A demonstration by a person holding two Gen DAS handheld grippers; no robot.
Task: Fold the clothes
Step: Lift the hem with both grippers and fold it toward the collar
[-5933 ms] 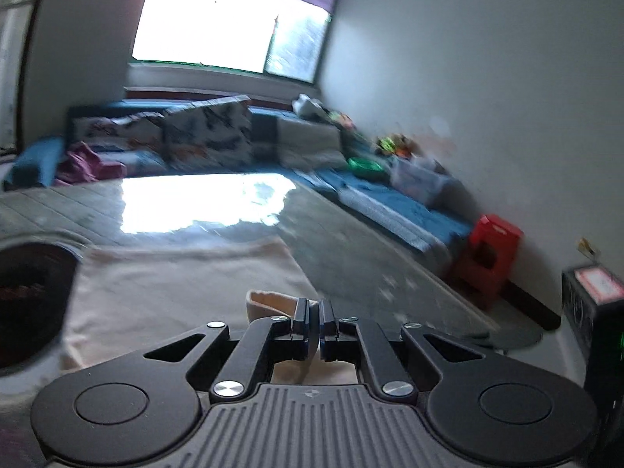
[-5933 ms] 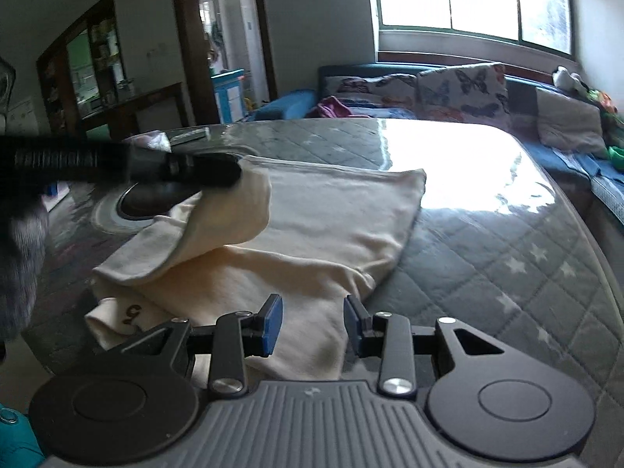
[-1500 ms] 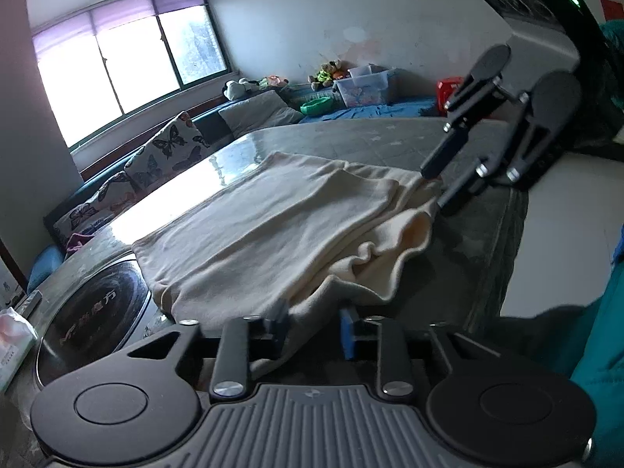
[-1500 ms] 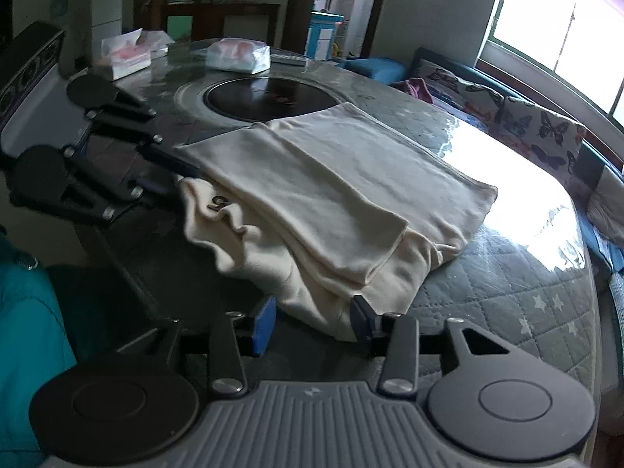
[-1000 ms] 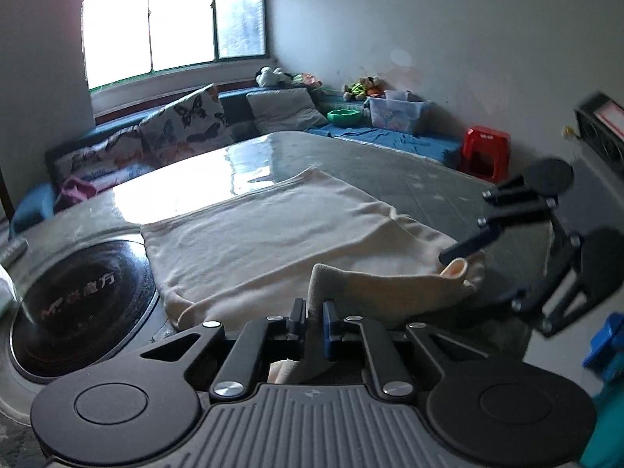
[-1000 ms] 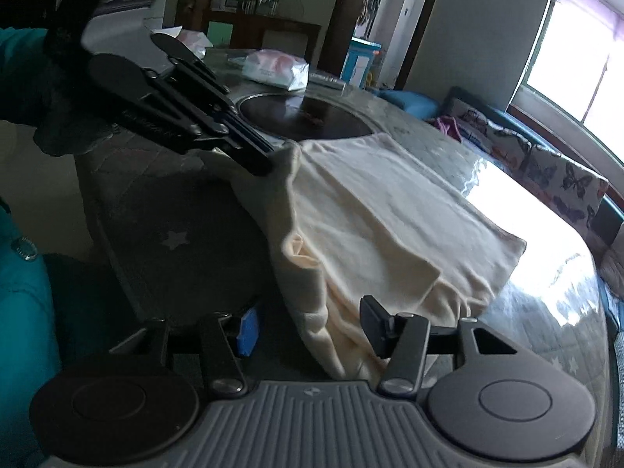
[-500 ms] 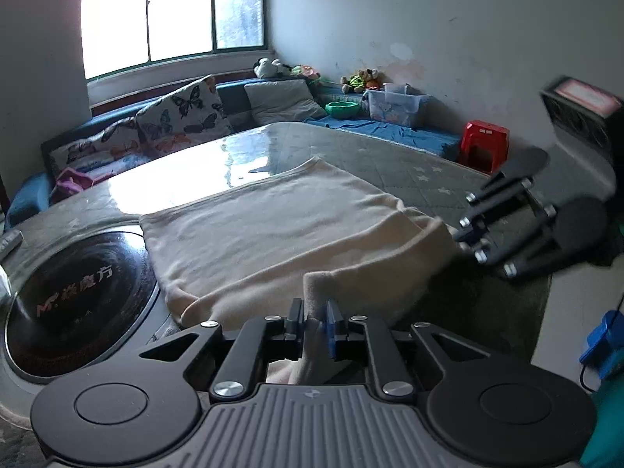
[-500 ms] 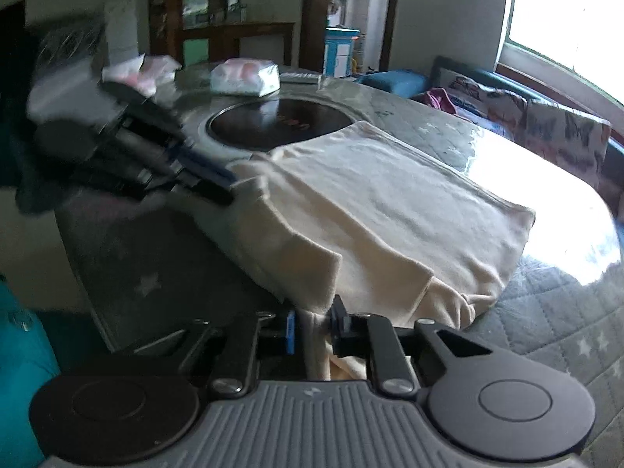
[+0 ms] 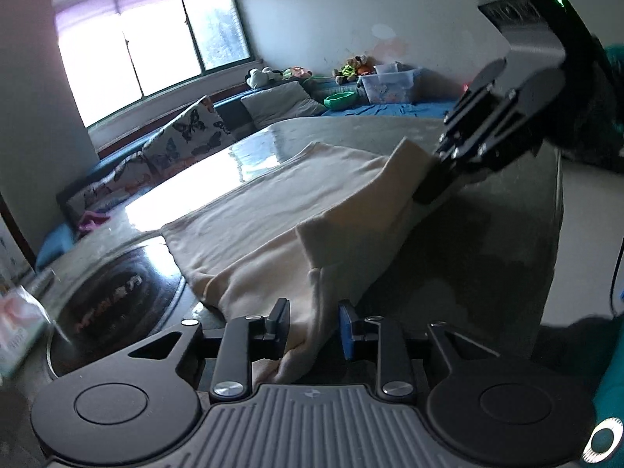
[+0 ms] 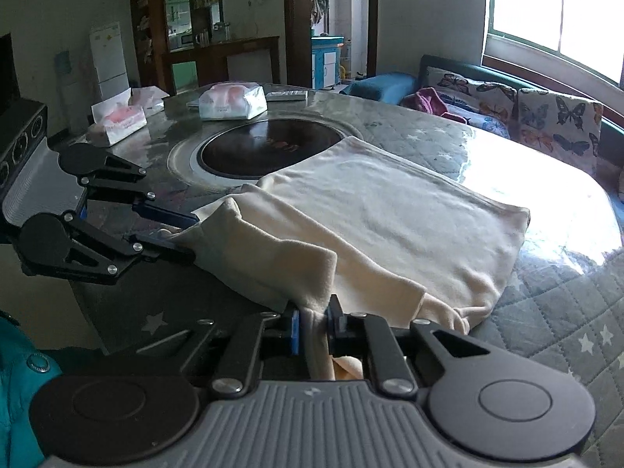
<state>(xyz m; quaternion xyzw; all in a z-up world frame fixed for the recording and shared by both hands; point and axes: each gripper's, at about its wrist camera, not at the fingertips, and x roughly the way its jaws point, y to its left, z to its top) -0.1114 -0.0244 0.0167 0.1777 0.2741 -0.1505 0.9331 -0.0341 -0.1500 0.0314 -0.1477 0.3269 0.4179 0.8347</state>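
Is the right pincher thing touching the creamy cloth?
Touching. In the right wrist view the right gripper has its jaws closed on a bunched fold of the cream garment, with fabric squeezed between both pads.

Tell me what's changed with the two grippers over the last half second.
The left gripper has opened its jaws, though the cream garment still lies between them. The right gripper stays clamped on the near edge, now raised. The folded body remains on the table.

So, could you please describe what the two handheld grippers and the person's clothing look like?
Both the left gripper and right gripper are black, with linkage arms, silver pivot screws, round discs, a ribbed grey housing and blue finger pads. A teal sleeve shows.
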